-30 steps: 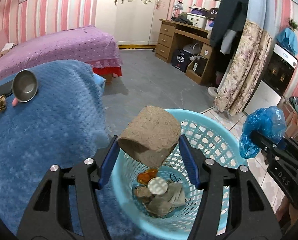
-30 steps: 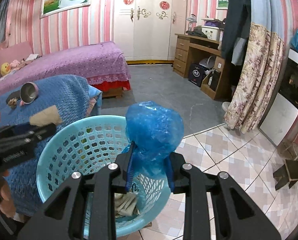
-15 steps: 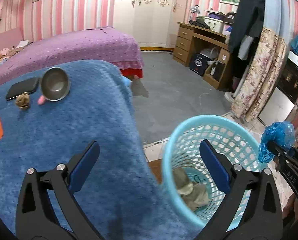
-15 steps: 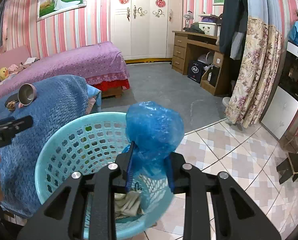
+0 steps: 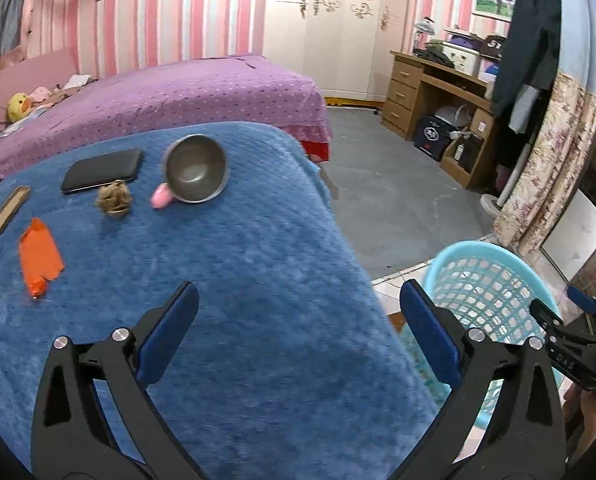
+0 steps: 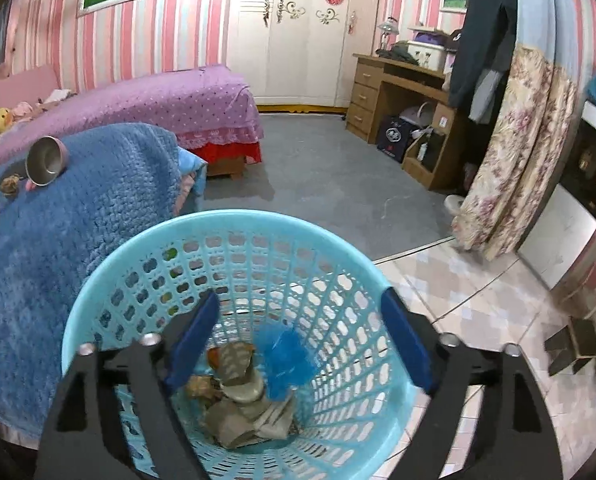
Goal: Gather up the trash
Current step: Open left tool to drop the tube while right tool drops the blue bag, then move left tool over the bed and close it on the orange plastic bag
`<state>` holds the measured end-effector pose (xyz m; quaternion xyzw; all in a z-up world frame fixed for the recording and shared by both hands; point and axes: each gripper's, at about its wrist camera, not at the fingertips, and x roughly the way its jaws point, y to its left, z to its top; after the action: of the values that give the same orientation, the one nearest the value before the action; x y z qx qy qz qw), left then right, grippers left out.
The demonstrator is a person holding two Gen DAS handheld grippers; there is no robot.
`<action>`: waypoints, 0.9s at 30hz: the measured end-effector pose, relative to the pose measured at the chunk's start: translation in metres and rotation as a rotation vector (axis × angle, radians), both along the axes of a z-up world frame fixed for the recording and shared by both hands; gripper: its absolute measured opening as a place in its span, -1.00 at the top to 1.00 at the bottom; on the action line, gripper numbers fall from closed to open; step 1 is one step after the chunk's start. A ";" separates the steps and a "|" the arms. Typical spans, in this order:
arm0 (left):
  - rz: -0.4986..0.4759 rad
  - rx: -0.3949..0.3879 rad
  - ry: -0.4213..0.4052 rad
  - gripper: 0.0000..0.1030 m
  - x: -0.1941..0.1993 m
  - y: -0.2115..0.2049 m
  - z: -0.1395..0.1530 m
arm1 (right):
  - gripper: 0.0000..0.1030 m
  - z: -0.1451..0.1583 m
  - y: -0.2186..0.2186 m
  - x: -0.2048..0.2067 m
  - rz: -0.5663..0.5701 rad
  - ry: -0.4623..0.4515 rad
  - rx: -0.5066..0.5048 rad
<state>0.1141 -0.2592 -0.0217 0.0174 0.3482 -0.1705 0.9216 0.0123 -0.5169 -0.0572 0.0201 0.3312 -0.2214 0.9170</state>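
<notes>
- The left gripper (image 5: 295,332) hangs over the blue blanket (image 5: 237,300) with its jaws spread wide and nothing between the blue pads.
- The right gripper (image 6: 298,340) hovers just above the mouth of the turquoise basket (image 6: 109,280), jaws equally wide and empty; in the left wrist view its tip (image 5: 578,344) shows at the basket's (image 5: 494,292) far right rim.
- Directly below and ahead of the right gripper, inside the basket, lies a crumpled blue plastic bag (image 6: 285,354) on top of brown paper scraps (image 6: 233,360) and other bits, so that load looks delivered.
- What is left to gather sits ahead and to the left of the left gripper: an orange wrapper (image 5: 39,256) nearest, then a brown crumpled wad (image 5: 113,200) farther off beside a small pink piece (image 5: 161,200).
- The orange wrapper's long axis runs roughly away from the left gripper, tilted slightly left, so I judge a grasp across its narrow width would need little wrist turn.
- A steel bowl (image 5: 197,168), a black phone (image 5: 101,170) and a flat brownish strip (image 5: 5,214) lie beyond; whether the strip counts as trash I cannot tell.
- The left gripper is clearly the nearer one to all of this; the right gripper is over the basket, well apart from the blanket's clutter.
- The basket sits to the right of the left gripper, just beside the blanket's draped edge.
</notes>
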 end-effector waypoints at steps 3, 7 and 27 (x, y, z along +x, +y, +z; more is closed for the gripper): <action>0.017 -0.003 0.002 -0.89 0.003 0.017 0.003 | -0.88 0.008 0.003 -0.005 -0.012 -0.021 0.005; 0.051 -0.005 -0.001 -0.89 0.008 0.047 0.011 | -0.91 0.021 0.017 -0.001 -0.023 -0.053 0.026; 0.428 0.084 0.143 -0.89 0.119 0.250 -0.041 | -0.91 0.017 0.196 0.156 0.221 -0.034 0.169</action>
<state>0.2332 -0.0093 -0.0630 -0.0307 0.4152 0.0426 0.9082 0.1687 -0.3207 -0.0403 0.0644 0.3333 -0.0901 0.9363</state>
